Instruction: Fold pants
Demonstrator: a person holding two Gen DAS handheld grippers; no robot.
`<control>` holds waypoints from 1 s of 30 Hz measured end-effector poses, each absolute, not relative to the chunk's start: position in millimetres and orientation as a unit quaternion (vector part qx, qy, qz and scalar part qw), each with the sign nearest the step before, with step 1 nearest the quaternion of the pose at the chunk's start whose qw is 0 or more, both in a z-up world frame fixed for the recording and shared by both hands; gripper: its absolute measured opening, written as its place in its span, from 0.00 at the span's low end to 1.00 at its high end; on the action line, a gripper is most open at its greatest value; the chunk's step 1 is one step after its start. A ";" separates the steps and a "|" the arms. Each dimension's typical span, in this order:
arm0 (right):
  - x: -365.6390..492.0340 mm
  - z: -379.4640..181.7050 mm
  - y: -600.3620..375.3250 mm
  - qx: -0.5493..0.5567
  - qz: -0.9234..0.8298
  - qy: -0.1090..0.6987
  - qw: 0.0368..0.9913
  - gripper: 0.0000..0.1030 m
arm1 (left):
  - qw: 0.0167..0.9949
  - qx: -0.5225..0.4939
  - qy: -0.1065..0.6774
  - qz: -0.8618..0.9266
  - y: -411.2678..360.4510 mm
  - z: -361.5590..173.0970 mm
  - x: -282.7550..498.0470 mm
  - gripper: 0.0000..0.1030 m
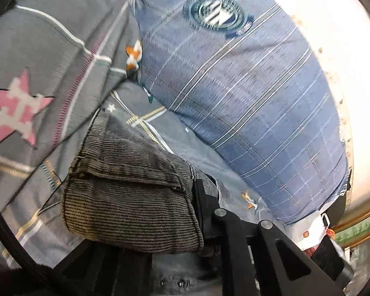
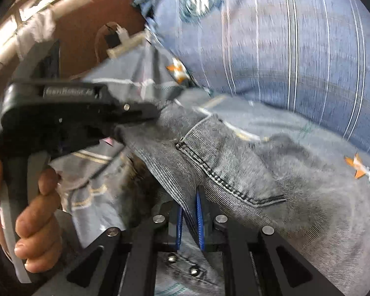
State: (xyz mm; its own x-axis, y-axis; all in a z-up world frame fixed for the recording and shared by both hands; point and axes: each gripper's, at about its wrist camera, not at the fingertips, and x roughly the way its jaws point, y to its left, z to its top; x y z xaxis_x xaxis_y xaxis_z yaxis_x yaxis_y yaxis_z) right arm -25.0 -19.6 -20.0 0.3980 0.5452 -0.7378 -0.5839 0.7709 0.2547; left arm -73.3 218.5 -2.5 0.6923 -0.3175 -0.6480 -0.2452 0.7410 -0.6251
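The pants (image 2: 234, 162) are being held on the bed (image 1: 37, 49), running from lower centre towards the left of the right wrist frame. Their near edge is being pinched by the right claw (image 2: 190, 219), their far end by the left claw (image 2: 135, 118), both clamped narrow on the fabric.

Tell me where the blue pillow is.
The pillow fills the upper right of both wrist views, lying on the bedsheet just beyond the pants.

A grey star-patterned bed (image 1: 49, 56) carries the grey pants (image 2: 234, 162) nearer and a blue striped pillow (image 1: 246, 93) farther right.
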 end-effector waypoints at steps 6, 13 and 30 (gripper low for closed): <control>-56.0 -40.6 -23.0 -0.009 0.363 0.455 0.813 0.11 | 0.809 -0.359 0.464 0.034 215.7 -71.6 -108.4 0.12; -65.6 -66.1 -27.3 0.020 0.377 0.471 0.797 0.11 | 0.854 -0.309 0.413 0.066 201.8 -49.5 -124.1 0.13; -96.7 -63.1 -98.1 0.109 0.383 0.482 0.781 0.88 | 0.887 -0.179 0.401 0.141 185.4 -47.8 -142.0 0.69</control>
